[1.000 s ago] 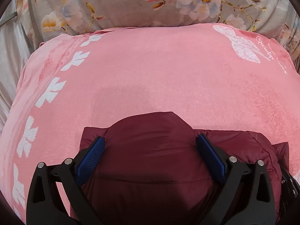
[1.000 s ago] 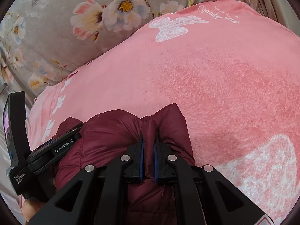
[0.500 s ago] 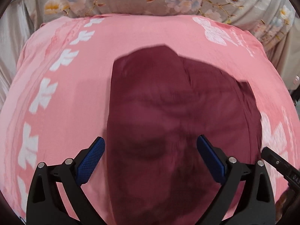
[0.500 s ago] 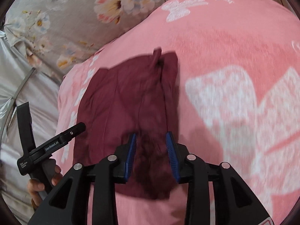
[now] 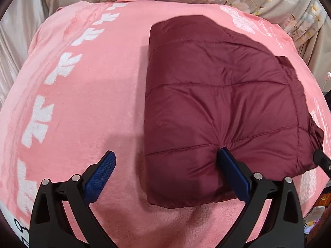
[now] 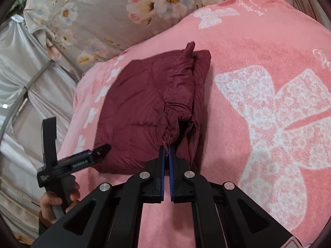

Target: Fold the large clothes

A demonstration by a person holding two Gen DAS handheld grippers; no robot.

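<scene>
While the maroon puffer jacket (image 5: 223, 103) lies folded into a thick bundle on the pink blanket (image 5: 86, 95), both tools are at its near edge. The blanket has white leaf prints along one side and white butterfly prints, and it covers a bed; behind it is a grey floral bedsheet (image 6: 99, 20).

In the left wrist view the left claw (image 5: 165, 169) is wide apart. One blue pad (image 5: 231, 171) presses into the near edge of the jacket and makes a dent in the quilted cloth, and the other blue pad (image 5: 99, 175) is over the bare blanket, just beside the left edge of the bundle. Nothing is held between the two.

In the right wrist view the right claw (image 6: 167, 155) is nearly together, and its two blue pads pinch a gathered fold of the jacket at the near right corner of the bundle. The cloth is bunched and wrinkled just above the tips. A small tab of cloth stands up at the far edge of the jacket.

In the same view the left tool is at the left side, with its tip touching the near left part of the jacket, and the person's left hand (image 6: 55, 204) grips its handle. At the far left there is shiny silver-grey cloth (image 6: 31, 86), hanging beside the bed.
</scene>
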